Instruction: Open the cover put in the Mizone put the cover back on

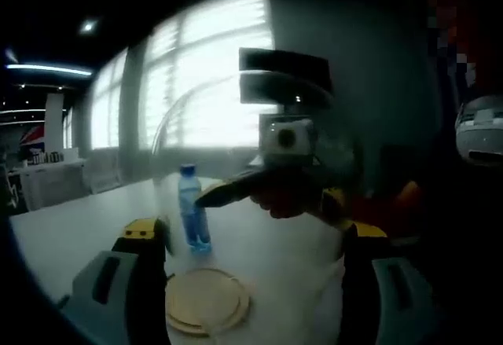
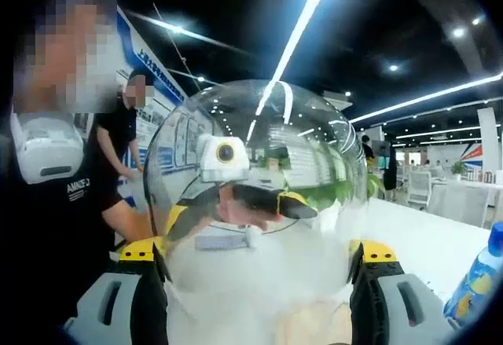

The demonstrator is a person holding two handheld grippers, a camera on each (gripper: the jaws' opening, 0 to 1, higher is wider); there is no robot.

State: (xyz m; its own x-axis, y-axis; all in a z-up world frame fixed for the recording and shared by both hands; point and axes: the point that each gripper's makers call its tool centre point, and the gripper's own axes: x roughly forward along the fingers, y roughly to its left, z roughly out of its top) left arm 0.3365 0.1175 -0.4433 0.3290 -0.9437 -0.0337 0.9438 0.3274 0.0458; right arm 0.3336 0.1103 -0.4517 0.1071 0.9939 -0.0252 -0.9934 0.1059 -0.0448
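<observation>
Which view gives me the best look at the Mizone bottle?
The left gripper view: the Mizone bottle stands whole and upright on the white table, behind the round wooden base. The right gripper view catches just part of it at the edge.

left gripper view: low over table [image 1: 299, 258], facing windows | right gripper view: close behind dome [image 2: 259, 172] | shared: dome, bottle [image 1: 191, 211]

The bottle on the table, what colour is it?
Blue: the bottle has a blue cap and a blue tint, clearest in the left gripper view.

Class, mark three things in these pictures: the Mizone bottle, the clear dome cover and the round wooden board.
Mizone bottle [image 1: 192, 218], left gripper view, on its blue label.
Clear dome cover [image 2: 259, 148], right gripper view, on its curved wall.
Round wooden board [image 1: 208, 300], left gripper view, on its top face.
</observation>
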